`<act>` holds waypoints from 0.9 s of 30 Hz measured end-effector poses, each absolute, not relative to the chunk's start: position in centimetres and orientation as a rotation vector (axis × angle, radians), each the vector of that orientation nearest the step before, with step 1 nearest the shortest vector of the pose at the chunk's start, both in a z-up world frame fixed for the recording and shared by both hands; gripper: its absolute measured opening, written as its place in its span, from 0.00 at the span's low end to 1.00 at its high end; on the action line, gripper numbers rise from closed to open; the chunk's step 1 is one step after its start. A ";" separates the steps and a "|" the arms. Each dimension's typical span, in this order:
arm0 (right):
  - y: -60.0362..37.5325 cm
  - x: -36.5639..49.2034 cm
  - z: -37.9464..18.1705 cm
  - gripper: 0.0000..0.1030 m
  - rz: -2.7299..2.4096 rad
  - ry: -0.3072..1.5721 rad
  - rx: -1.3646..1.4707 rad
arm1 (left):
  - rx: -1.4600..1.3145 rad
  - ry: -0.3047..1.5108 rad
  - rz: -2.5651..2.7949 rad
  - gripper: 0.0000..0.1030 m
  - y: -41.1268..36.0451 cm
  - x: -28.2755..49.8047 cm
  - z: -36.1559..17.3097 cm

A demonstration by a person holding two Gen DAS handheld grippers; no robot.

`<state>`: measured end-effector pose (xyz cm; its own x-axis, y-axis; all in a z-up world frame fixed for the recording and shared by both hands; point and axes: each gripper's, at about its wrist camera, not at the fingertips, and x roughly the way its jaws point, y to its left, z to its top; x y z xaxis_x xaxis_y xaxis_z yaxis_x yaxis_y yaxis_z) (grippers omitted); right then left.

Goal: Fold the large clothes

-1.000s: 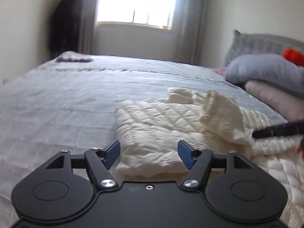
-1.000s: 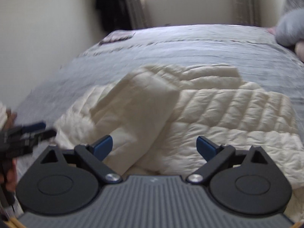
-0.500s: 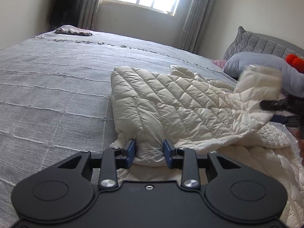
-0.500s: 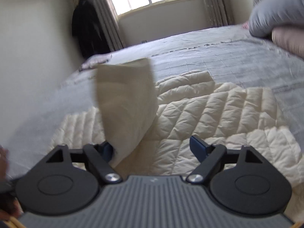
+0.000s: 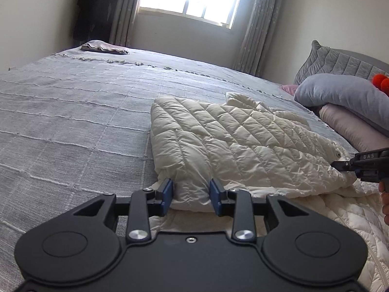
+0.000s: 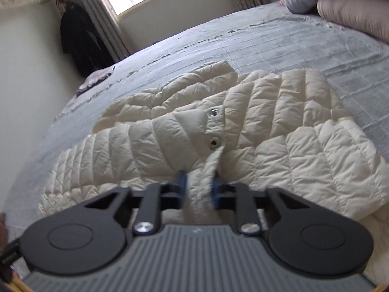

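A cream quilted jacket lies partly folded on the grey bedspread. My left gripper is shut on a thick fold at the jacket's near edge, with both blue pads pressing into it. My right gripper is shut on a thin edge of the jacket, just below two metal snaps. In the left wrist view the right gripper shows at the far right, pinching the jacket's right edge low over the bed.
A grey pillow lies on a pink pillow at the right by a grey headboard cushion. A folded cloth lies at the bed's far corner. Dark clothing hangs by the window curtains.
My left gripper closed on the jacket's near fold. The right gripper, open before, brought a raised flap down flat onto the jacket and closed on its edge.
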<state>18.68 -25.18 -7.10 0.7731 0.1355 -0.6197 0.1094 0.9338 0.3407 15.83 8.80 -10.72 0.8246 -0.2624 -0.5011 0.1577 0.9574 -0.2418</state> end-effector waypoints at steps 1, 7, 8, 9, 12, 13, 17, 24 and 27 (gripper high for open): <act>-24.9 18.6 -6.8 0.09 0.005 0.694 0.353 | -0.196 0.562 -0.225 0.34 8.8 15.8 -10.8; -23.3 18.1 -6.5 0.09 -0.071 0.707 0.148 | -0.158 0.571 -0.239 0.36 8.2 15.8 -11.2; -23.2 18.1 -6.8 0.09 -0.074 0.718 0.141 | -0.145 0.571 -0.237 0.37 7.9 15.8 -11.2; -23.1 18.1 -7.1 0.10 -0.077 0.727 0.130 | -0.133 0.570 -0.234 0.37 7.8 15.8 -11.2; -22.4 18.0 -6.9 0.14 -0.077 0.735 0.079 | -0.094 0.563 -0.216 0.43 7.4 15.3 -10.7; -22.3 17.9 -6.6 0.18 -0.071 0.737 0.065 | -0.068 0.560 -0.219 0.47 7.2 15.1 -10.5; -22.3 16.4 -4.9 0.60 -0.062 0.715 0.063 | -0.004 0.592 -0.199 0.59 6.8 14.2 -9.6; -22.9 11.4 -4.5 0.84 -0.010 0.720 0.009 | 0.018 0.686 -0.153 0.86 7.4 10.4 -9.4; -23.3 9.3 -4.9 0.86 0.008 0.733 0.003 | 0.029 0.735 -0.135 0.86 7.8 8.9 -9.9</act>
